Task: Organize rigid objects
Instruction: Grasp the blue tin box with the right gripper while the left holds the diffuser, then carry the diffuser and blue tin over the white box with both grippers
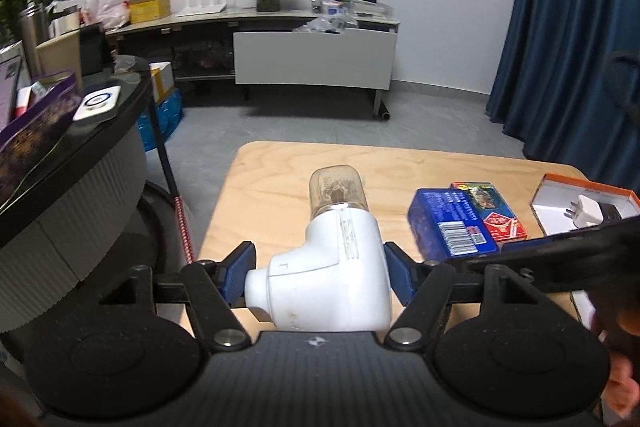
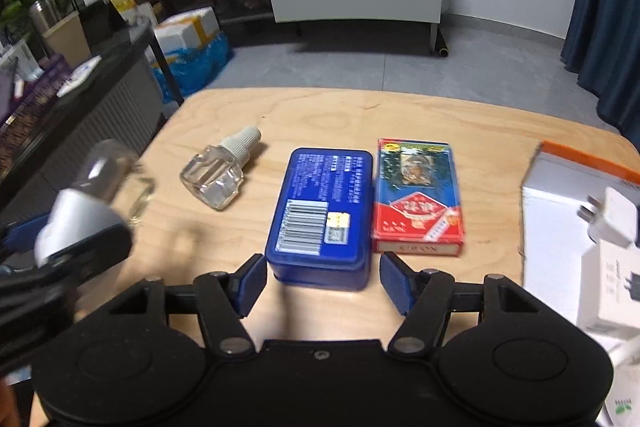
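My left gripper (image 1: 320, 273) is shut on a white plug-in device with a clear bottle on its end (image 1: 336, 267), held above the wooden table (image 1: 272, 187); it also shows blurred at the left of the right wrist view (image 2: 80, 211). My right gripper (image 2: 322, 283) is open, its jaws either side of the near end of a blue tin (image 2: 320, 215). A red and blue card box (image 2: 418, 195) lies right of the tin. A small clear bottle with a white cap (image 2: 220, 171) lies on its side to the left.
An orange-edged white box (image 2: 560, 179) at the table's right holds white plug adapters (image 2: 612, 219). A dark curved counter (image 1: 80, 155) stands left of the table. A low cabinet (image 1: 312, 55) with plants and clutter lines the far wall. Blue curtain (image 1: 568, 27) at right.
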### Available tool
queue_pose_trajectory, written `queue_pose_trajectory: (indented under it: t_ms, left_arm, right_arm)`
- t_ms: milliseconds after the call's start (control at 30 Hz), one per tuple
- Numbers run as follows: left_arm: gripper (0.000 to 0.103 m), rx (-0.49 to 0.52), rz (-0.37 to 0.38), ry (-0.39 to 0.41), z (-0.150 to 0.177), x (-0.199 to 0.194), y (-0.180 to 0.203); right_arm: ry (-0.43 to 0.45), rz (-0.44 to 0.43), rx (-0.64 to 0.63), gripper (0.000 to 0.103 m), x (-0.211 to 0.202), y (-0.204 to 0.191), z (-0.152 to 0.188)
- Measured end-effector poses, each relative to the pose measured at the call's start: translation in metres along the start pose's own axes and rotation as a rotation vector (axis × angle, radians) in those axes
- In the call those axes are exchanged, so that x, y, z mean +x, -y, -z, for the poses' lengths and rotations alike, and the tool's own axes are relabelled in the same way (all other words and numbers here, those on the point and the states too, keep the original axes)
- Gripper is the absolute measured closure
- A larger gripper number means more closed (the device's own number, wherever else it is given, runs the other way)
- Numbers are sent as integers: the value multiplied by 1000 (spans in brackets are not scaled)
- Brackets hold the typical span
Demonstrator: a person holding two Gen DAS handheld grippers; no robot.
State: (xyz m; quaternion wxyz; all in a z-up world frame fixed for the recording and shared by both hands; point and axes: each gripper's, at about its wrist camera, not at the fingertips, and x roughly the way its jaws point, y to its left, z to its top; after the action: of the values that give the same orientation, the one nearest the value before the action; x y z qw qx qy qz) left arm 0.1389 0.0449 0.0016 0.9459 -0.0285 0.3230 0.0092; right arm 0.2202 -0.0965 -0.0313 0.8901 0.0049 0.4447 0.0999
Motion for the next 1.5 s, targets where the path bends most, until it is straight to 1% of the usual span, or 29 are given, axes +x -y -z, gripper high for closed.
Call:
queue_pose_trajectory:
  t_ms: [100, 233, 333, 400, 433, 567, 767, 1000, 1233, 1500]
  left_arm:
    - [33, -12, 1, 5, 1, 0, -4]
    - [33, -20, 11, 18, 2, 1, -6]
    - [33, -30, 11, 22, 1, 4, -7]
    - [33, -38, 12, 27, 2, 3, -8]
    - [33, -41, 11, 29, 3, 2, -9]
    - [33, -48, 14, 33, 5, 0, -10]
    - [33, -31, 6, 31, 8, -10, -6]
    - [33, -36, 5, 12, 22, -32, 2]
    - [33, -44, 22, -4, 39, -58, 18]
    - [33, -19, 44, 0, 50, -83, 38]
  right_arm:
    - [-19, 35, 6, 26, 16, -5, -7]
    - [-30, 54, 20, 24, 33, -10, -15]
    - [-27, 83, 13, 23, 39, -14, -20]
    - [-27, 87, 26, 22, 42, -15, -23]
    - [-22, 98, 19, 28, 42, -16, -22]
    - [-17, 105, -16, 29, 38, -21, -16]
    - [0, 98, -35, 29, 6, -26, 8]
    - [30, 108, -29, 29, -45, -19, 43]
    - [47, 116, -11, 29, -87, -10, 74]
    - [67, 131, -9, 29, -124, -5, 104]
